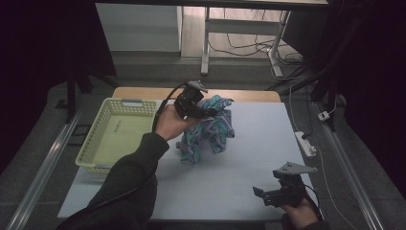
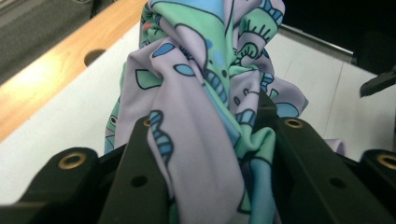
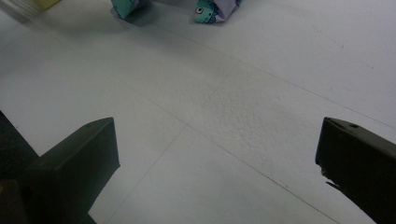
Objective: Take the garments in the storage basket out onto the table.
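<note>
Near the middle of the high view, my left claw (image 1: 209,112) is clamped on the cloth (image 1: 210,132), which hangs from it in a bunch with its lower folds on the white table (image 1: 249,143). Left of it stands the yellow basket (image 1: 95,139). My right claw (image 1: 262,193) rests at the lower right, well apart.

At the centre of the left gripper view, the cloth (image 2: 205,116) is pinched between my jaws in a thick twisted bundle. It looks soft, light and a bit slippery, so I judge a bunched fold is the best hold.

Across the right gripper view, my jaws stand wide with nothing between them; two cloth (image 3: 210,10) ends show at the top.
</note>
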The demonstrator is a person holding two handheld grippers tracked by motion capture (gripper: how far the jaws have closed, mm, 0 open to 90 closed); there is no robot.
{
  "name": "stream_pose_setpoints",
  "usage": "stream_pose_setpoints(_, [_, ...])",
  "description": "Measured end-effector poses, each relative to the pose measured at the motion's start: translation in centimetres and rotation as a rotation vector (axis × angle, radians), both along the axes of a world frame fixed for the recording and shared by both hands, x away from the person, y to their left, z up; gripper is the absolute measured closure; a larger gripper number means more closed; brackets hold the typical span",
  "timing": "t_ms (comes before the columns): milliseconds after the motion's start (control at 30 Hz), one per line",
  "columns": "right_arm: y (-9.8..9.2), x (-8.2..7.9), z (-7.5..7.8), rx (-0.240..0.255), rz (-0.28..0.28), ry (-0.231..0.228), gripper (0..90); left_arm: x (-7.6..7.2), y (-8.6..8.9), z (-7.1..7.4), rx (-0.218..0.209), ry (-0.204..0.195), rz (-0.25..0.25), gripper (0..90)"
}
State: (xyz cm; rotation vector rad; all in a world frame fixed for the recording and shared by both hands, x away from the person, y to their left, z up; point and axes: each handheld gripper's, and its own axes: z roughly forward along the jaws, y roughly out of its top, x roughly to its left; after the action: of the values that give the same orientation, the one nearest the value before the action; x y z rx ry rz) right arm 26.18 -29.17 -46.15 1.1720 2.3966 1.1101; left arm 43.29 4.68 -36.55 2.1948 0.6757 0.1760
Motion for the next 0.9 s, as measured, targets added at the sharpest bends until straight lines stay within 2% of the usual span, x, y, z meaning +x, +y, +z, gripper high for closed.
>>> stream_pose_setpoints(233, [0.0, 0.0, 0.0, -0.001, 0.0, -0.001, 0.0, 0.3, -0.1, -2.5, 0.021, 0.034, 0.018, 67.8])
stream_pose_setpoints(467, [0.0, 0.0, 0.0, -0.005, 0.002, -0.002, 0.0, 0.7, 0.0, -5.0, 0.076, 0.06, 0.03, 67.1])
stream_pose_setpoints(700, [0.0, 0.0, 0.0, -0.004, 0.006, -0.001, 0.0, 1.0, 0.1, -7.5, 0.107, 0.091, 0.039, 66.3])
stream_pose_setpoints(900, [0.1, 0.0, 0.0, -0.008, 0.006, -0.002, 0.0, 0.9, -0.3, -9.4, 0.125, 0.134, 0.044, 64.4])
